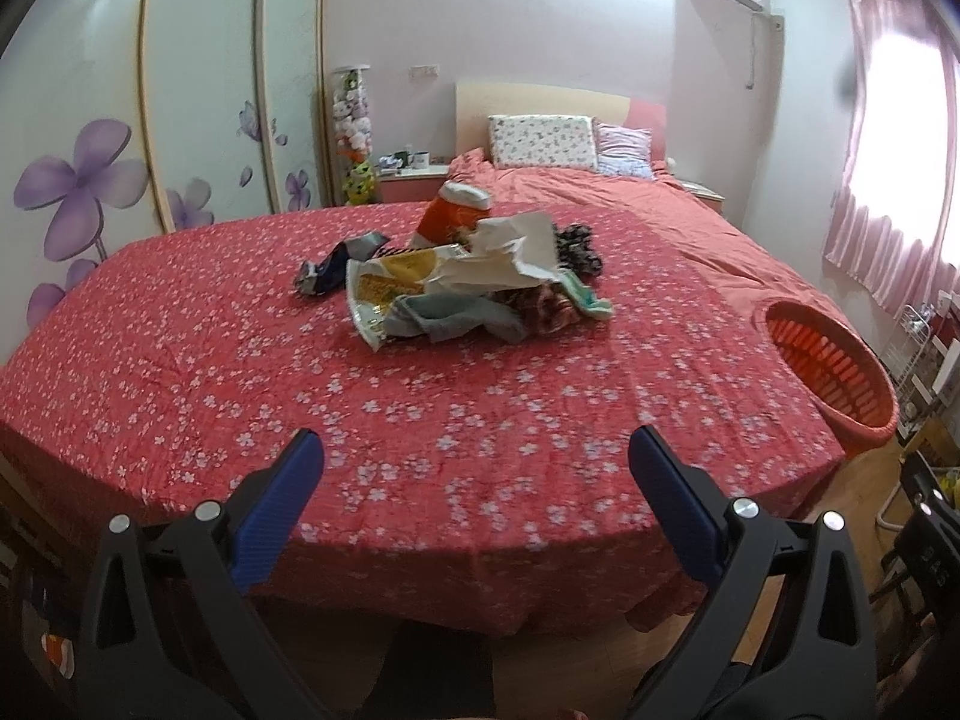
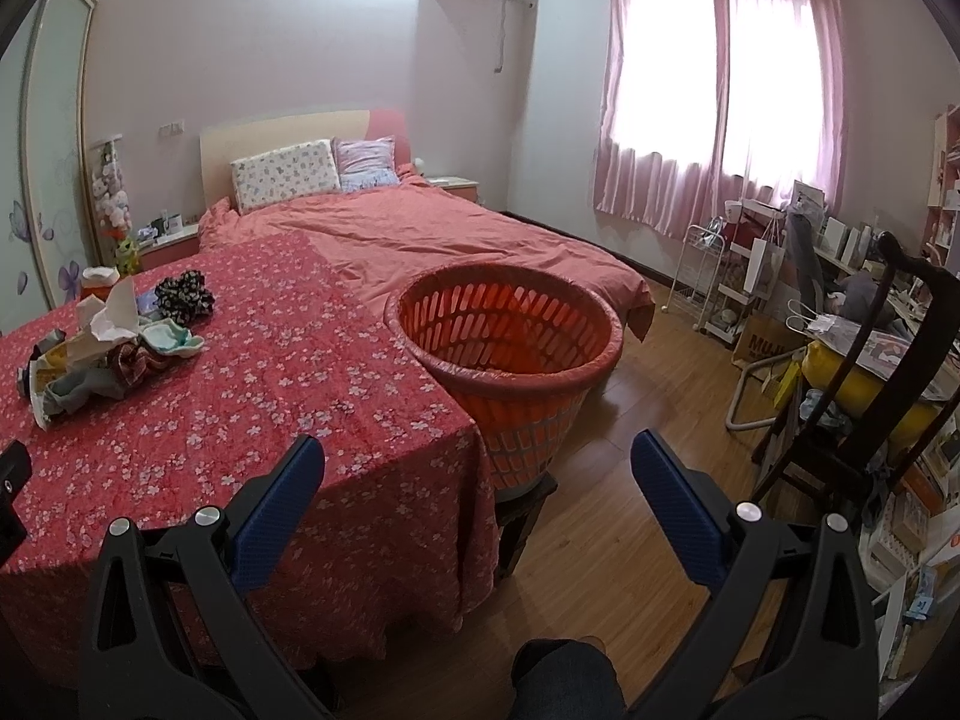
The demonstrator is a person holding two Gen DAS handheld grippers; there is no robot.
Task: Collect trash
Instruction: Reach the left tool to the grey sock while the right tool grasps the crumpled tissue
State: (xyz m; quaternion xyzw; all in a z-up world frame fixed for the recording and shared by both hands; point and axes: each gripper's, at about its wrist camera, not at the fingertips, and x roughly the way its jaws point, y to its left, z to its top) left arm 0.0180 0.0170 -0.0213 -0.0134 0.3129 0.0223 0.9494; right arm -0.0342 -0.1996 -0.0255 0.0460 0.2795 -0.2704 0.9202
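Far ahead of the tongs, 2 pillows [image 2: 312, 173] lean on the headboard [image 2: 282, 132]. Pink curtains [image 2: 720, 90] hang off to the right, with a dark wooden chair [image 2: 864, 360] nearer, on the wood floor [image 2: 630, 516].

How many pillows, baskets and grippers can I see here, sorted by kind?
Pillows: 2 (white floral pillow, purple striped pillow)
Orange basket: 1
Grippers: 2 (left gripper, right gripper)
Total: 5

trash pile [image 1: 474, 276] is lying mid-worktop [image 1: 180, 372] | cup [image 1: 453, 213] is standing behind pile | basket [image 2: 510, 348] is sitting just beside worktop's right edge, on stool [image 2: 522, 516] | bed [image 2: 432, 228] is lying behind worktop
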